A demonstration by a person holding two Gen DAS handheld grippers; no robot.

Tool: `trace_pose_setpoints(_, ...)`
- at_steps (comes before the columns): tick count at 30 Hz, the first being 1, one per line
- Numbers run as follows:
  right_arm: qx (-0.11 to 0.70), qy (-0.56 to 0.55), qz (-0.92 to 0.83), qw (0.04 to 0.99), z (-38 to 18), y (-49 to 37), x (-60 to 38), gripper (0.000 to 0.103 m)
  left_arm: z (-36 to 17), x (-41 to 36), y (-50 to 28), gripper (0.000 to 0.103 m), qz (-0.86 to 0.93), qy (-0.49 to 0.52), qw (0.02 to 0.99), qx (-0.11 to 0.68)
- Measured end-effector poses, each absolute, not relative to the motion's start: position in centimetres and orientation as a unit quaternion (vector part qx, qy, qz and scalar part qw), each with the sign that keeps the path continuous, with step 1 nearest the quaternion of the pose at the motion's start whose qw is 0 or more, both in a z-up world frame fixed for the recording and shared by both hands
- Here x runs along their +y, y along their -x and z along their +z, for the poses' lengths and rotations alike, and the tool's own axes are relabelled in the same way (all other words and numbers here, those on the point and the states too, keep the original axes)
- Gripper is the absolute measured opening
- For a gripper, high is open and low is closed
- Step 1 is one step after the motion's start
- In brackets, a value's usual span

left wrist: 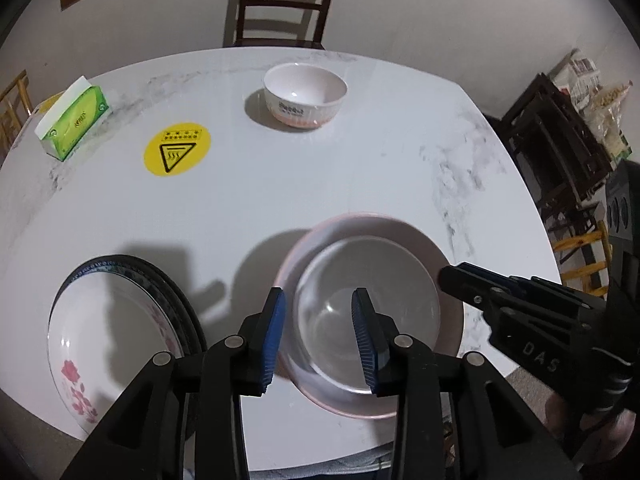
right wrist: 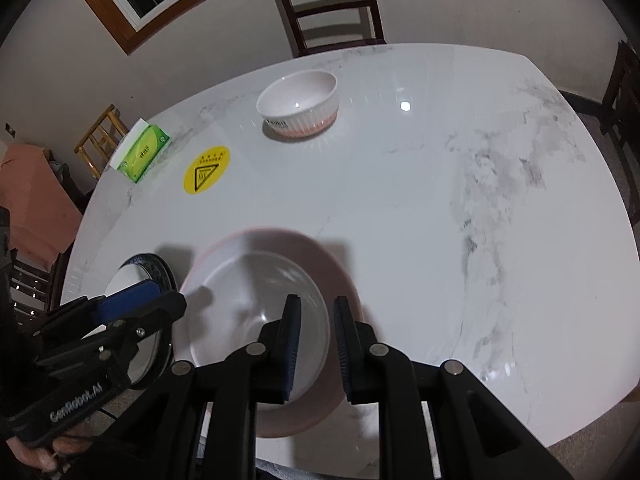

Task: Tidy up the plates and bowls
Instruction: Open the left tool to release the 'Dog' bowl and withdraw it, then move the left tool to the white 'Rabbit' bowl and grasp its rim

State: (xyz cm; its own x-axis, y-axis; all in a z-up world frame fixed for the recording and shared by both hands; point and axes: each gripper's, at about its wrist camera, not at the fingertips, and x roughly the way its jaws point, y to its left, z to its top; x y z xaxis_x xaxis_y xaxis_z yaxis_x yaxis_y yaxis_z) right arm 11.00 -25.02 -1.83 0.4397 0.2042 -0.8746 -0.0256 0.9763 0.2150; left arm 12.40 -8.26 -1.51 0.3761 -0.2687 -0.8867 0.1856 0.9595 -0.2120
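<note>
Since the clear bowl [left wrist: 360,272] already sits nested in the pink dish [left wrist: 360,220] at the near edge of the counter [left wrist: 320,172], the step in hand looks like letting go cleanly. The hands should rise straight up, so no pad hooks a rim and drags the pair (glass on glaze slides easily).

From the left wrist, the left claw [left wrist: 320,336] stands partly open astride the bowl's near-left rim, one pad outside and one over the inside, neither pressing. A flowered plate [left wrist: 104,320] tops a dark-rimmed stack to the left. A white bowl [left wrist: 306,96] waits alone at the far side, probably the next piece to gather.

From the right wrist, the right claw [right wrist: 318,344] is drawn almost closed. The bowl's right rim shows in the thin slit, but I cannot tell whether it is pinched.
</note>
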Motion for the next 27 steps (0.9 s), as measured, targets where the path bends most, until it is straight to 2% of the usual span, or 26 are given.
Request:
trace_pose_setpoints(12, 0.508, -0.087, 0.085, 0.853, -0.8, -17.5, -27.1, 0.017, -1.7, -5.6, -17.4, 0.034, -0.092, 0.052, 0.837, 0.537)
trace_pose_setpoints(27, 0.483, -0.135, 0.090, 0.861, -1.8, -29.1, -29.4, 0.019, -2.5, -3.9, -28.8, 0.033, -0.061, 0.118, 0.842, 0.522)
